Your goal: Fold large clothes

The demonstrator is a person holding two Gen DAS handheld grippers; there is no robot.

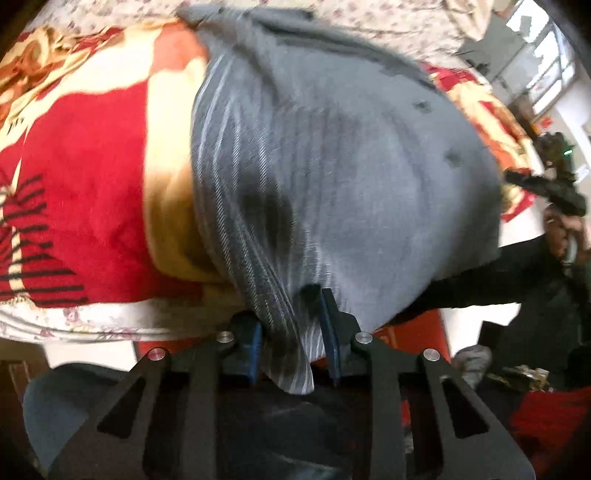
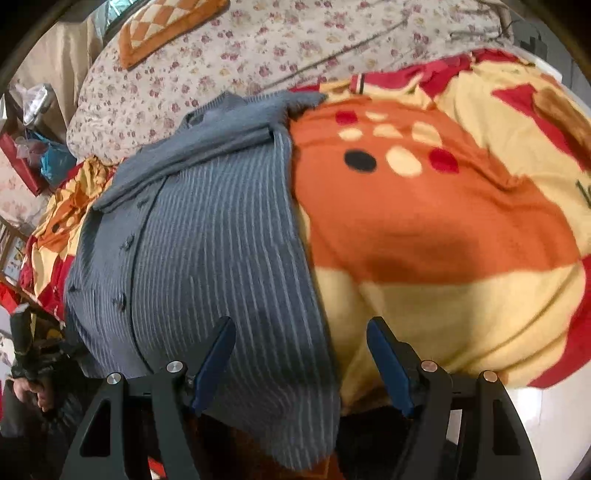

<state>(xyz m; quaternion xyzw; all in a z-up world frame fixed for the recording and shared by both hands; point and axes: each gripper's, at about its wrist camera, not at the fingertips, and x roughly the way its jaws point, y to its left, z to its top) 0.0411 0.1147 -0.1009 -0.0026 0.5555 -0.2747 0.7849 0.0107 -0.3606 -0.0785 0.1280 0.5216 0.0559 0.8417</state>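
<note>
A large grey-blue striped button shirt [image 1: 332, 155] lies on a red, orange and cream blanket [image 1: 81, 206] on a bed. My left gripper [image 1: 291, 325] is shut on the shirt's near hem, with bunched cloth between the blue pads. In the right wrist view the same shirt [image 2: 207, 240] lies flat with its collar far and its hem hanging over the bed edge. My right gripper [image 2: 301, 354] is open, its fingers spread above the shirt's right edge and the blanket [image 2: 443, 221]. It holds nothing.
A floral bedsheet [image 2: 258, 48] covers the far part of the bed, with a checked orange pillow [image 2: 162, 26] on it. The other gripper and the person's hand [image 1: 554, 206] show at the right. Bags and clutter [image 2: 33, 147] stand left of the bed.
</note>
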